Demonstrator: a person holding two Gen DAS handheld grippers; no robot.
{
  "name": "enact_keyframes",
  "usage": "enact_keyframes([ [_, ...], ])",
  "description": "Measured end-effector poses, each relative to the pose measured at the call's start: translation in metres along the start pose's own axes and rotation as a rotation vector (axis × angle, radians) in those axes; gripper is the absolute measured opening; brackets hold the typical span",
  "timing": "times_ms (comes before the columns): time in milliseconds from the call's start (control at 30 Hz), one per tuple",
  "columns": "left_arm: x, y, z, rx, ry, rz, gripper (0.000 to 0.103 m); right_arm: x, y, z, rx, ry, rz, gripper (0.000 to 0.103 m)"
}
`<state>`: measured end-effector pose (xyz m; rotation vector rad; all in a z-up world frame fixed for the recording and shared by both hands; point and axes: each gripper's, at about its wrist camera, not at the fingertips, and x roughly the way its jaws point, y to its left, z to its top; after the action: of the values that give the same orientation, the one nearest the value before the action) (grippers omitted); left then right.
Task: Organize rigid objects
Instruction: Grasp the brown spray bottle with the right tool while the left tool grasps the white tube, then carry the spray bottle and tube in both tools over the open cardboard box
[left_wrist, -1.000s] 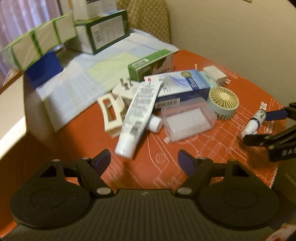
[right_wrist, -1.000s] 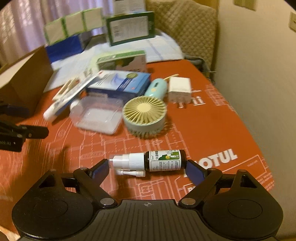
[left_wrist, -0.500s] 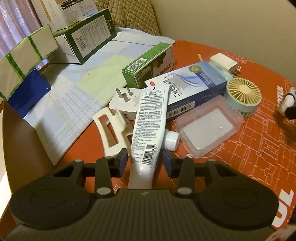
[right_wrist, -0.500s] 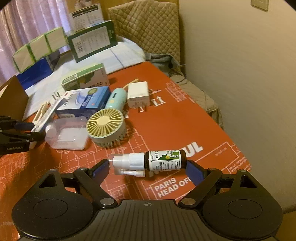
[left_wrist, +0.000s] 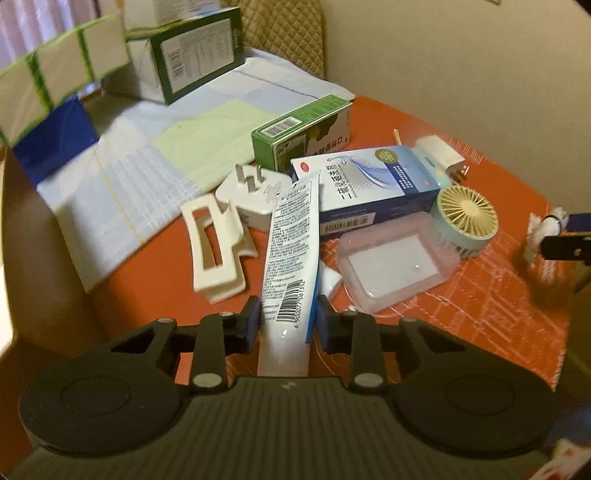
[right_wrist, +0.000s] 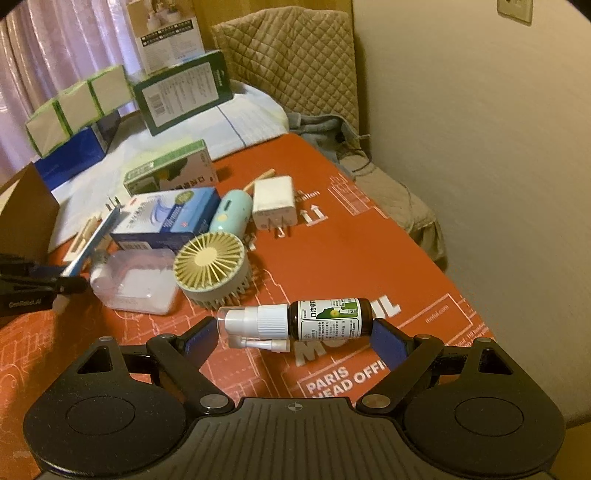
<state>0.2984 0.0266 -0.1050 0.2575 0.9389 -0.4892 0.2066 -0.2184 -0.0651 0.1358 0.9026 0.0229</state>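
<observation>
My left gripper (left_wrist: 287, 322) is shut on the crimped end of a white tube (left_wrist: 291, 251), whose cap end rests by a clear plastic box (left_wrist: 397, 264). My right gripper (right_wrist: 295, 334) is shut on a brown spray bottle (right_wrist: 295, 321) with a white nozzle, held sideways above the orange mat (right_wrist: 369, 236). On the mat lie a blue carton (left_wrist: 373, 184), a green carton (left_wrist: 301, 133), a white plug adapter (left_wrist: 255, 192), a cream hair claw (left_wrist: 216, 251), a round fan (right_wrist: 210, 269) and a white charger (right_wrist: 275, 201).
Stacked boxes (right_wrist: 184, 92) and a checked cloth (left_wrist: 147, 162) lie at the back. A quilted chair (right_wrist: 291, 55) stands behind the mat. A wall (right_wrist: 480, 147) runs along the right. A brown box edge (right_wrist: 26, 214) is at the left.
My left gripper has moved in over the tube and shut on its end. My right gripper has lifted the spray bottle higher above the mat and swung right.
</observation>
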Motion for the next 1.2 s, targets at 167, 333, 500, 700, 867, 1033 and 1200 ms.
enact_keyframes([
  [167, -0.026, 0.009, -0.011, -0.117, -0.025, -0.048, 0.026, -0.002, 0.008, 0.007, -0.011, -0.017, 0.029, 0.086],
  [333, -0.059, 0.021, -0.017, -0.218, -0.08, -0.075, 0.025, -0.004, 0.022, 0.015, -0.033, -0.033, 0.074, 0.086],
  [500, -0.087, 0.031, -0.023, -0.279, -0.12, -0.074, 0.023, -0.005, 0.045, 0.023, -0.073, -0.043, 0.139, 0.086],
  [700, -0.122, 0.043, -0.028, -0.319, -0.184, -0.062, 0.021, -0.008, 0.079, 0.036, -0.136, -0.068, 0.225, 0.086],
  [867, -0.138, 0.052, -0.035, -0.339, -0.194, -0.051, 0.0, -0.01, 0.102, 0.043, -0.178, -0.087, 0.281, 0.086],
  [1033, -0.139, 0.061, -0.046, -0.361, -0.176, -0.013, 0.0, -0.007, 0.115, 0.043, -0.203, -0.081, 0.311, 0.086],
  [1200, -0.159, 0.076, -0.063, -0.388, -0.195, 0.056, 0.021, -0.005, 0.119, 0.042, -0.21, -0.067, 0.319, 0.086],
])
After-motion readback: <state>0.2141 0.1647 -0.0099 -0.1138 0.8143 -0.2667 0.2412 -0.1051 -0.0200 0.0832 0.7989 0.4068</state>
